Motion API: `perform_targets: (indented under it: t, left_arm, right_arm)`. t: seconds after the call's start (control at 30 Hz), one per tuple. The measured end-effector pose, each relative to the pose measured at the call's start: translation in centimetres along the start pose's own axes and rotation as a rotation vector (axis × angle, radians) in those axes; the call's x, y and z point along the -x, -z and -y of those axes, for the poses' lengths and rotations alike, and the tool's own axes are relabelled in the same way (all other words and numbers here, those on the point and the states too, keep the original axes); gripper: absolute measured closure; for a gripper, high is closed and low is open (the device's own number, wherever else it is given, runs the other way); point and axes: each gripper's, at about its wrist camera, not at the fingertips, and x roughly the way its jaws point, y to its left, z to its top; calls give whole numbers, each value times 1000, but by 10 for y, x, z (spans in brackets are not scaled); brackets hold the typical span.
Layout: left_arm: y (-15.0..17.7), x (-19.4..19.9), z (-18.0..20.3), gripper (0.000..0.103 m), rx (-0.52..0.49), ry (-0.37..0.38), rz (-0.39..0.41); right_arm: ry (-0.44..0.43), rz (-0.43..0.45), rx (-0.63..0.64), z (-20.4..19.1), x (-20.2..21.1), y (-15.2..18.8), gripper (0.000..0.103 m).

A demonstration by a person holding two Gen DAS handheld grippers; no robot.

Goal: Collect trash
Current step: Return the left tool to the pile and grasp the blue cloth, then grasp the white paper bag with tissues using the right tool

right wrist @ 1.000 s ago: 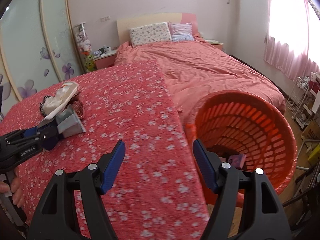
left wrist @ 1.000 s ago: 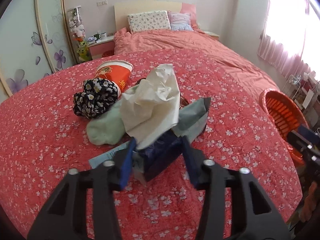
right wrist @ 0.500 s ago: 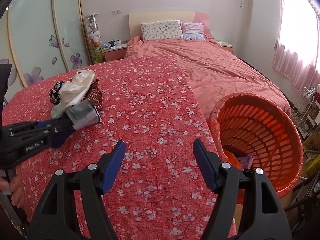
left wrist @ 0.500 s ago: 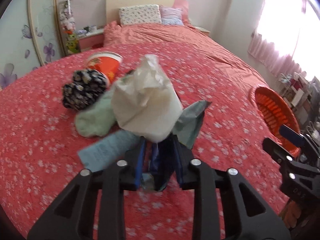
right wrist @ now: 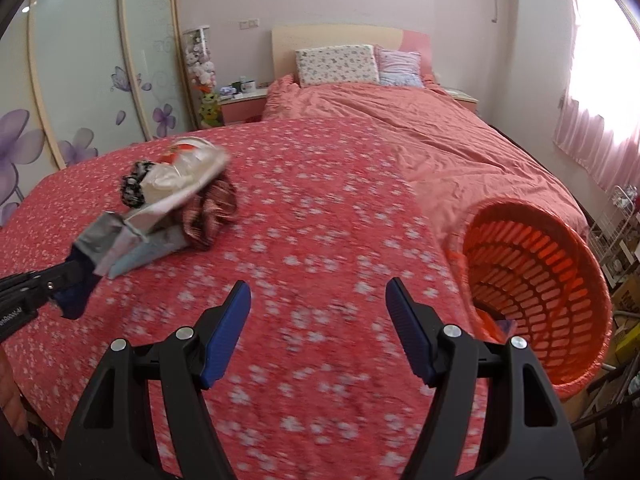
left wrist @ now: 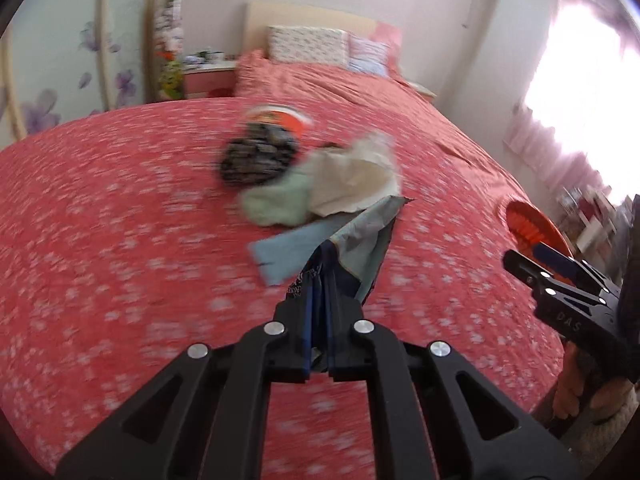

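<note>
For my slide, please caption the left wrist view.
Left tool shut on a dark wrapper, lifted above the floral bedspread.

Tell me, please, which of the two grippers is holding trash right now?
The left gripper, shut on a blue-and-silver wrapper; the right gripper is open and empty.

Home bedroom — bed (right wrist: 420, 128) with pale headboard (right wrist: 340, 38), floral pillow (right wrist: 336, 66) and pink duvet. Nightstand (right wrist: 244, 106) beside it holds mugs; sliding wardrobe doors (right wrist: 92, 80) carry purple flower decals. Pink curtains (right wrist: 592, 136) at a bright window.
</note>
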Motion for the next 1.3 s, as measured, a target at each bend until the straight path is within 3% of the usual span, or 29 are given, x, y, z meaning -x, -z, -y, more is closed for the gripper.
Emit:
perform_targets:
  t: [0.27,0.5,0.73,0.87,0.97,1.03,1.3]
  left_arm:
    - [-17,0,-83,97,188,-142,19]
    - [-35,-19,-107,96,250,-168,-2]
    - [-36,-36,-105,89,233,-168,-35]
    - [-29,-46,-102,86,229,-169,-58]
    - [-29,-48,-99,87,221,-172,-57]
    - [-29,-47,-98,89,220,-168,-50]
    - [-32,-38,-95,90,225,-176,-22]
  right_arm:
    - [-96,41,47,-54,-12,-26,33]
    - [-159,44,-27,-75,-40,-57,33]
    - [-136,-72,-29,-88,-82,-58,35]
    - [-181,-63,-3,-93,-76,-52,66]
    - [-197,-47,6,-91,-70,-51,77]
    - [-219,-46,-9,-86,-66,-51,103]
    - [-220,-17,-17,-77,-54,-53,102]
